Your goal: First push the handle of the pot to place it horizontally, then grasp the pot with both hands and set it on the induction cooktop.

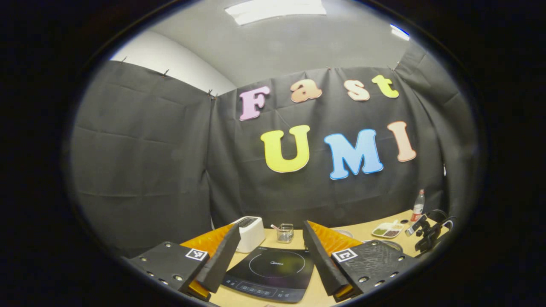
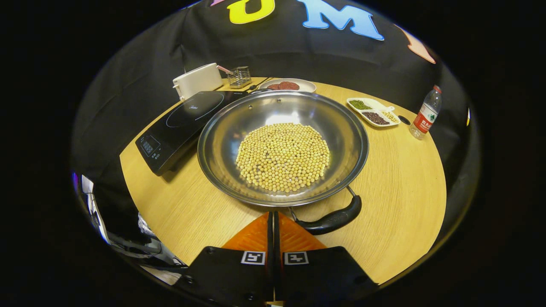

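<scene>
Sitting on the table [image 2: 392, 204] just right of the cooktop [image 2: 183, 123], the pot [image 2: 281, 147] is a wide steel pan with a heap of pale beans [image 2: 283, 157] in its bowl; its rim overhangs or touches the cooktop's near corner, but its base is on the wood, not on the glass. The handle [image 2: 335, 218] sticks out from the near rim, off to one side as the right gripper view shows it. The right gripper [image 2: 273, 219] hangs just short of that rim, its fingers pressed together on nothing, their tips just left of the handle's root. That closed, wedge-like pose reads to me as the pushing step: a sideways nudge against the handle to swing the pot round. The push would need to be low and slow, since the beans could slide if the pan tips. The left gripper [image 1: 271, 245] is spread wide above the cooktop's near side, holding nothing. Further out stand a toaster [image 2: 197, 79], a wire basket [image 2: 239, 76], a plate [image 2: 288, 85], a divided dish [image 2: 373, 111] and a bottle [image 2: 425, 114].
</scene>
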Available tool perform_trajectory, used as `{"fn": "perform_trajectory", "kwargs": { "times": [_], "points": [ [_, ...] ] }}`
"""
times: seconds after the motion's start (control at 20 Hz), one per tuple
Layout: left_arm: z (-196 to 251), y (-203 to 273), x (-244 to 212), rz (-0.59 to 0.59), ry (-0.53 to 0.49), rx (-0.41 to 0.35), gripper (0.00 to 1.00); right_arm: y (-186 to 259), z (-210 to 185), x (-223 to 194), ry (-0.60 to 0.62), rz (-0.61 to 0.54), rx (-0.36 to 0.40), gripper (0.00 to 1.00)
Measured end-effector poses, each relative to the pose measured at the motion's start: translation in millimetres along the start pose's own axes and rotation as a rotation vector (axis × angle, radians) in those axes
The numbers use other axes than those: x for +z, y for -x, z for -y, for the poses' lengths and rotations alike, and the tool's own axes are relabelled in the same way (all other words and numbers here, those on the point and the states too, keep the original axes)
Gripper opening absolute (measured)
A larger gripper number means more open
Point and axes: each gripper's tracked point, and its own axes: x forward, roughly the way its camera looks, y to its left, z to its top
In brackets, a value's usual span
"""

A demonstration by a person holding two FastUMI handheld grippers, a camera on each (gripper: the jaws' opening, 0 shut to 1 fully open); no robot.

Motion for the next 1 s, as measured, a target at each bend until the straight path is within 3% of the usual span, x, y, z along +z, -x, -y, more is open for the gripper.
{"fn": "perform_trajectory", "kwargs": {
  "times": [0.25, 0.3, 0.35, 0.6, 0.65, 1.0],
  "points": [
    [10.0, -4.9, -1.2, 0.000, -0.003, -0.009, 0.90, -0.7, 18.1, 2.2, -0.026, -0.001, -0.033, 0.02],
    [13.2, -6.0, -1.2, 0.000, -0.003, -0.012, 0.94, -0.3, 23.5, 2.8, -0.032, 0.001, -0.039, 0.02],
    [15.5, -6.5, -2.3, -0.002, -0.003, -0.015, 0.86, -0.2, 27.7, 3.1, -0.037, 0.004, -0.046, 0.02],
    [28.5, -13.0, -6.2, -0.012, -0.003, -0.025, 0.94, -2.9, 54.7, 7.7, -0.069, 0.008, -0.082, 0.02],
    [31.8, -15.3, -6.7, -0.013, -0.003, -0.026, 0.90, -3.4, 59.2, 8.8, -0.079, 0.011, -0.088, 0.02],
    [52.9, -25.6, -19.0, -0.038, 0.005, -0.033, 0.90, -5.8, 95.1, 16.7, -0.122, 0.025, -0.129, 0.02]
  ]
}}
